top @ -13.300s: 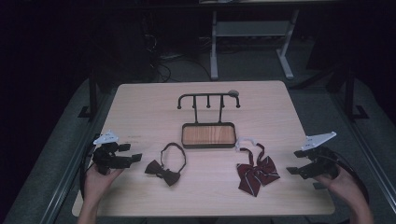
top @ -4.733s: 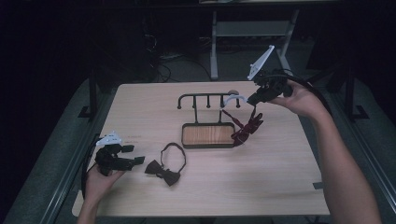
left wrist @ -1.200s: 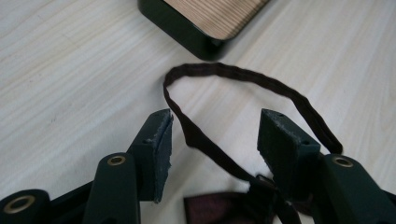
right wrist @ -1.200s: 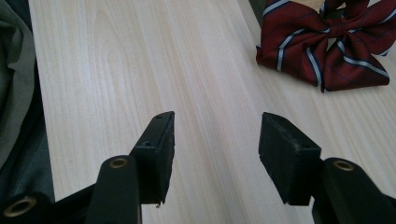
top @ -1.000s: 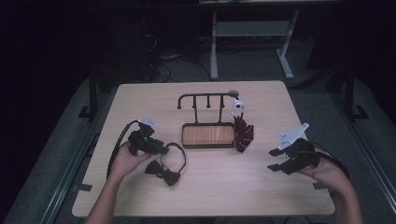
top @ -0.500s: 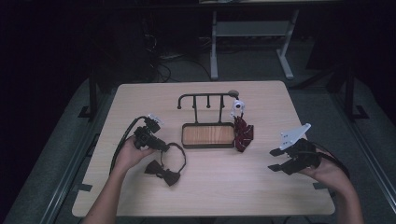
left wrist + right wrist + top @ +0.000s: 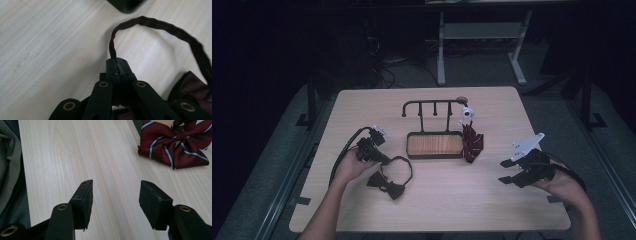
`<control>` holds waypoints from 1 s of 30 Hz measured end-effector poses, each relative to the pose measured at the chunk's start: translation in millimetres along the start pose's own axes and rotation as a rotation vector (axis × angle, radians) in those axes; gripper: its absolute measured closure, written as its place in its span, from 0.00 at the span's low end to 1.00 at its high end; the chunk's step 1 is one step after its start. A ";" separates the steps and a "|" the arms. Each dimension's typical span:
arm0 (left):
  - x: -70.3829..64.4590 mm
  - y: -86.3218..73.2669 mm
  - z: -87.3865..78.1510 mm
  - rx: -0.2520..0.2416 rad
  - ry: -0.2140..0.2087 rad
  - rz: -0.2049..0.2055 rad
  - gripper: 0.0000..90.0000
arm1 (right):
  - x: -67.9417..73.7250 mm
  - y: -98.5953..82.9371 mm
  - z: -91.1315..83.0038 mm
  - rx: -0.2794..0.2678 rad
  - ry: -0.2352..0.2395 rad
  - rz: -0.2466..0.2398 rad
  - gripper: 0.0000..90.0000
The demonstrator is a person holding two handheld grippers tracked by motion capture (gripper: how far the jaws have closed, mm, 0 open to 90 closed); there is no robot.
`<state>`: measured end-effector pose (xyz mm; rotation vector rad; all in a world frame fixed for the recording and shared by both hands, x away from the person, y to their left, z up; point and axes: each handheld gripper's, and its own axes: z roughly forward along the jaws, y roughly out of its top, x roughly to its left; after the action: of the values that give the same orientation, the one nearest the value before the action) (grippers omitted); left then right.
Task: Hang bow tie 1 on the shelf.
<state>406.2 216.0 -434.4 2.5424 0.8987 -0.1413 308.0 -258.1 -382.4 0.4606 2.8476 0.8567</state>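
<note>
Writing is seen nowhere. The dark bow tie (image 7: 386, 184), lying near the table's (image 7: 362, 107) front, is pinched by its strap (image 7: 155, 26) in the left gripper (image 7: 117, 65); the right gripper's (image 7: 115, 195) jaws are held wide.

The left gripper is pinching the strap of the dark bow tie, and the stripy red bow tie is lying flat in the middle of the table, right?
Not quite. The left gripper does pinch the strap of the dark bow tie, but the striped red bow tie hangs from the right end of the rack, beside its wooden base, as the high view shows.
</note>
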 end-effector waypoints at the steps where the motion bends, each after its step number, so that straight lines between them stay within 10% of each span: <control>1: -0.5 -0.5 -2.3 0.003 0.001 0.001 0.99 | 0.4 -0.2 -0.2 -0.002 0.004 0.010 0.49; 30: -40.3 -2.0 -60.3 -0.069 -0.026 0.122 0.99 | 0.7 0.0 2.5 -0.001 -0.002 0.004 0.48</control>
<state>370.5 220.5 -371.4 2.5172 0.7234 -0.1037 307.8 -256.5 -384.5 0.4669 2.8455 0.8572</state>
